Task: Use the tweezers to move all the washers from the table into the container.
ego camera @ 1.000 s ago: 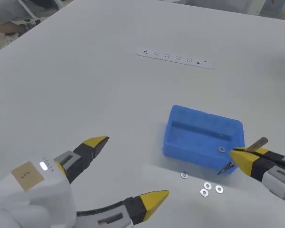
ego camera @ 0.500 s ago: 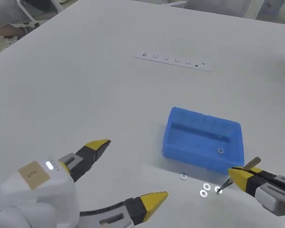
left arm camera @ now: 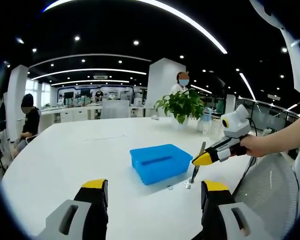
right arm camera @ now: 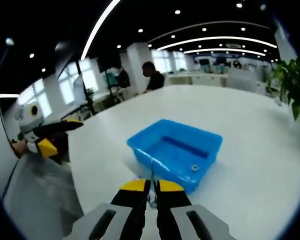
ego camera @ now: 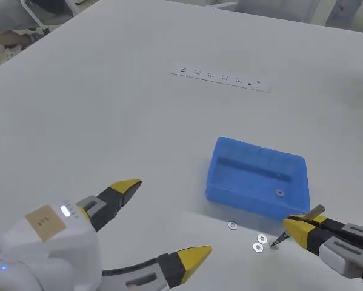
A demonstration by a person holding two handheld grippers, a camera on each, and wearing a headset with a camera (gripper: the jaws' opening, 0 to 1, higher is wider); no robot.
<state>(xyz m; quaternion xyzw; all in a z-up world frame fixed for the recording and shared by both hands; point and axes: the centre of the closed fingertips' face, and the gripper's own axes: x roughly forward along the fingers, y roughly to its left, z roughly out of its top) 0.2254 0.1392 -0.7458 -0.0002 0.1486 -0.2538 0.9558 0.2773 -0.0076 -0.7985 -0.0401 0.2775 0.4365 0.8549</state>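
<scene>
A blue container (ego camera: 258, 173) (left arm camera: 159, 162) (right arm camera: 176, 148) stands on the white table with one washer (ego camera: 280, 193) (right arm camera: 194, 167) inside. Three washers lie on the table in front of it (ego camera: 232, 225) (ego camera: 262, 239) (ego camera: 257, 247) (left arm camera: 187, 185). My right gripper (ego camera: 292, 227) (right arm camera: 151, 184) (left arm camera: 199, 160) is shut on the tweezers (ego camera: 277, 239) (right arm camera: 151, 172) (left arm camera: 195, 169), whose tip points down right beside the washer cluster. Whether the tip holds a washer is too small to tell. My left gripper (ego camera: 160, 221) (left arm camera: 155, 192) (right arm camera: 48, 140) hovers open and empty to the container's near left.
A narrow strip with small dark marks (ego camera: 220, 77) lies on the table far behind the container. A potted plant (left arm camera: 182, 107) stands at the table's far end, and people sit or stand in the background. A white chair (left arm camera: 275, 200) is beside the table.
My right gripper has pulled back from the container's front edge and lowered, so the tweezers' tip now sits at the washers on the table. The left gripper has hardly moved.
</scene>
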